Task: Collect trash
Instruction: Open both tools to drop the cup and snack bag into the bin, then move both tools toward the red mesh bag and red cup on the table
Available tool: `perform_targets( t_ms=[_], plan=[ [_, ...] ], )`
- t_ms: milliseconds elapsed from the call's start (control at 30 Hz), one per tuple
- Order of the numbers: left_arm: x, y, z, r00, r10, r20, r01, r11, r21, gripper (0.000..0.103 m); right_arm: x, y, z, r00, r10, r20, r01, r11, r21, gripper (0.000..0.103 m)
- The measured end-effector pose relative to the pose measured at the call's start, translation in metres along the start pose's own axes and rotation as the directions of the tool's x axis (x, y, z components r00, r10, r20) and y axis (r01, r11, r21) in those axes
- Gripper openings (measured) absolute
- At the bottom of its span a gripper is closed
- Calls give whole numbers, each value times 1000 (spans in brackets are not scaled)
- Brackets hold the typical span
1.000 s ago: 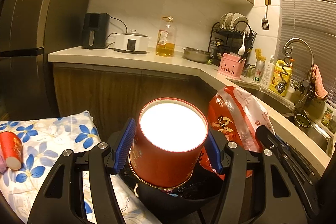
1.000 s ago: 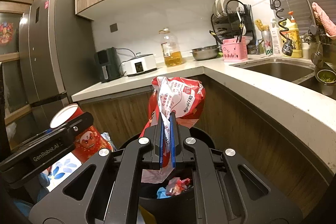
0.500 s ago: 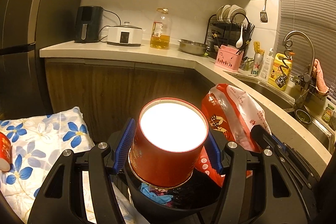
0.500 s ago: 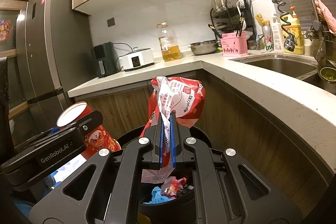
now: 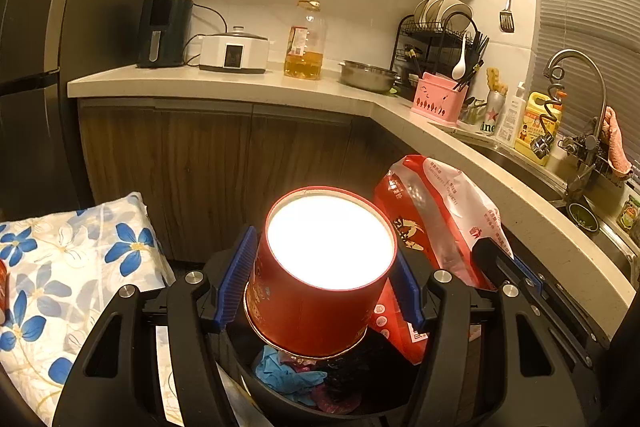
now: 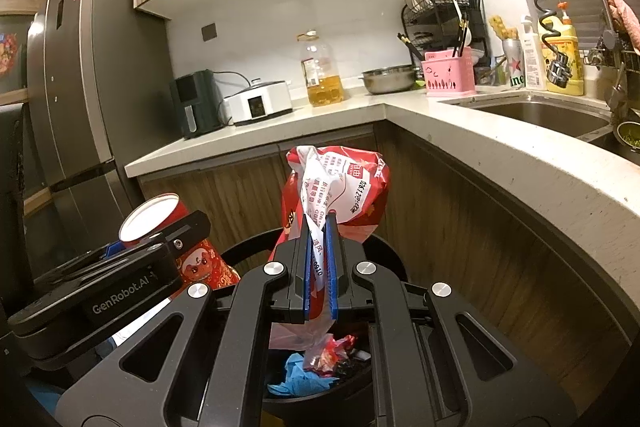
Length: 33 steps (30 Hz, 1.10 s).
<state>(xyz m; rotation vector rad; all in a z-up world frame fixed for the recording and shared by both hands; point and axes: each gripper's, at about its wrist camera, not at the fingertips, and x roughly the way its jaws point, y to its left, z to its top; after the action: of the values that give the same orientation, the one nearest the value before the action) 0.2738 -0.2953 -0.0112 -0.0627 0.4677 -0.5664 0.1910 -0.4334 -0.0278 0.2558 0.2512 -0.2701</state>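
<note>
Close in, the left gripper (image 5: 320, 277) has its blue pads spread wide and pressed against both sides of a red paper cup (image 5: 320, 275), held upright with its white inside glaring under the light, right above the black trash bin (image 5: 256, 383). Blue and red scraps (image 5: 290, 373) already lie in the bin. At about 3 o'clock from the cup, the right gripper (image 6: 319, 263) is nearly closed, its pads pinching a red and white plastic bag (image 6: 340, 187) that stands above the fingers and trails below them toward the bin's mouth (image 6: 384, 251). At 9 o'clock from the bin lies a blue-flowered cloth (image 5: 72, 267). Farther off runs the pale countertop (image 5: 224, 87), carrying a white cooker (image 5: 234, 53), an oil bottle (image 5: 304, 43) and a pink utensil caddy (image 5: 438, 103).
</note>
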Motion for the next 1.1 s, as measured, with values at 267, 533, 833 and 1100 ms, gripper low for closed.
perform_targets(
  t_ms=[267, 533, 833, 1100],
  plan=[
    [8, 3, -2, 1000, -2, -14, 2, 1000, -9, 66, 7, -10, -1, 1000, -17, -17, 17, 999, 32, 42],
    [6, 10, -5, 1000, 18, -16, -18, 999, -32, 77, 0, -18, -1, 998, -57, -8, 57, 997, 50, 50],
    [-28, 34, -14, 991, 134, 2, -133, 989, -62, 89, -19, -6, -2, 998, -57, 1, 57, 997, 44, 76],
    [-71, 60, -30, 969, 247, 11, -246, 966, -86, 90, -39, 10, -7, 1000, -20, -10, 21, 999, 47, 83]
  ],
)
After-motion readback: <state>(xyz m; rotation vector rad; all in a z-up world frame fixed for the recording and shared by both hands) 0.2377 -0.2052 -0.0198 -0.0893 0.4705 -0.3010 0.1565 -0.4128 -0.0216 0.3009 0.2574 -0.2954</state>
